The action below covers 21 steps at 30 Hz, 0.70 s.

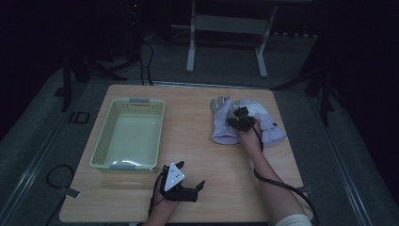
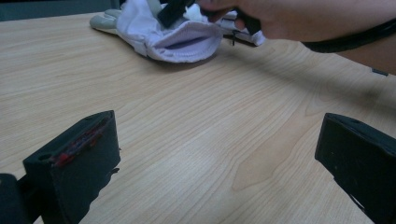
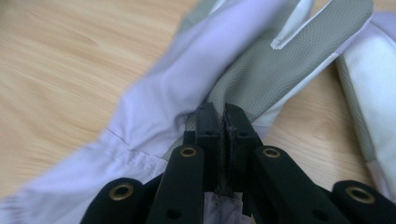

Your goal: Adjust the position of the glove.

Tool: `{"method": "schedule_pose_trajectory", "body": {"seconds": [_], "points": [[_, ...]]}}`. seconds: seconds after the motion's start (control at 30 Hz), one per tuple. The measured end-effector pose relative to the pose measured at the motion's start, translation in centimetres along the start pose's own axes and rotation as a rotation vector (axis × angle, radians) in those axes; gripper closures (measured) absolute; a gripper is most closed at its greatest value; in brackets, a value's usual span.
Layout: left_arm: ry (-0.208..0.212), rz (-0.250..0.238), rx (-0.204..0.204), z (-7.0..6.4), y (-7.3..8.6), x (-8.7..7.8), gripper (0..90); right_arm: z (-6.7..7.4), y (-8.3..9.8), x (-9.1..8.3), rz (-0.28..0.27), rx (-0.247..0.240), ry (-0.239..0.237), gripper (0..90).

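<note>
Right gripper (image 3: 223, 112): jaws pressed together on the fabric of a glove, pinching a fold of it where the grey palm meets the white back; no earlier state told.
Right gripper, from above (image 1: 241, 118): it sits on top of the glove at the far right part of the table, with the person's forearm reaching in from the near edge.
Glove (image 3: 187, 93): white with a grey textured palm, lying flat on the wood, cuff toward the near side.
Second glove (image 3: 373, 88): just beside the first, on its right in the right gripper view.
Left gripper (image 1: 181, 186): resting near the front edge of the table, jaws wide apart, nothing between them.
Basket (image 1: 106, 141): pale green, on the left half of the table, well apart from the gloves.
Table (image 1: 197, 155): light wood.
</note>
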<state>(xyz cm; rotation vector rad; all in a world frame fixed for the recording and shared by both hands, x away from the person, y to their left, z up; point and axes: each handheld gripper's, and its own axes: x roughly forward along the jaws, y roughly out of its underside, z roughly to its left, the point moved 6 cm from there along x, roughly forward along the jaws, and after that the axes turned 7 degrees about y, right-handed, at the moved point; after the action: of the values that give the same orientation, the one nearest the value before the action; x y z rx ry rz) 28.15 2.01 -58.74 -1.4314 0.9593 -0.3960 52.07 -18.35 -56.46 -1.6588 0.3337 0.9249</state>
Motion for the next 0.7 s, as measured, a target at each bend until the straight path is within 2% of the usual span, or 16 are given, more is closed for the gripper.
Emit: {"method": "schedule_pose_trajectory", "body": {"seconds": [0.17,0.3,0.43,0.5,0.7], "points": [[-0.002,0.0,0.003,0.0,0.0,0.0,0.0,1.1,-0.9,-2.8,-0.064,0.014,-0.021,86.3],[-0.003,0.0,0.001,0.0,0.0,0.0,0.0,2.0,-0.8,-5.6,-0.145,0.036,-0.042,86.3],[-0.003,0.0,-0.004,0.1,0.0,0.0,0.0,3.2,-0.1,-8.2,-0.174,0.054,-0.072,86.3],[-0.005,0.001,-0.002,0.0,0.0,0.0,0.0,3.6,0.3,-9.2,-0.186,0.055,-0.061,86.3],[-0.006,0.001,0.001,0.0,0.0,0.0,0.0,4.2,2.0,-10.8,-0.184,0.094,-0.072,86.1]]}}
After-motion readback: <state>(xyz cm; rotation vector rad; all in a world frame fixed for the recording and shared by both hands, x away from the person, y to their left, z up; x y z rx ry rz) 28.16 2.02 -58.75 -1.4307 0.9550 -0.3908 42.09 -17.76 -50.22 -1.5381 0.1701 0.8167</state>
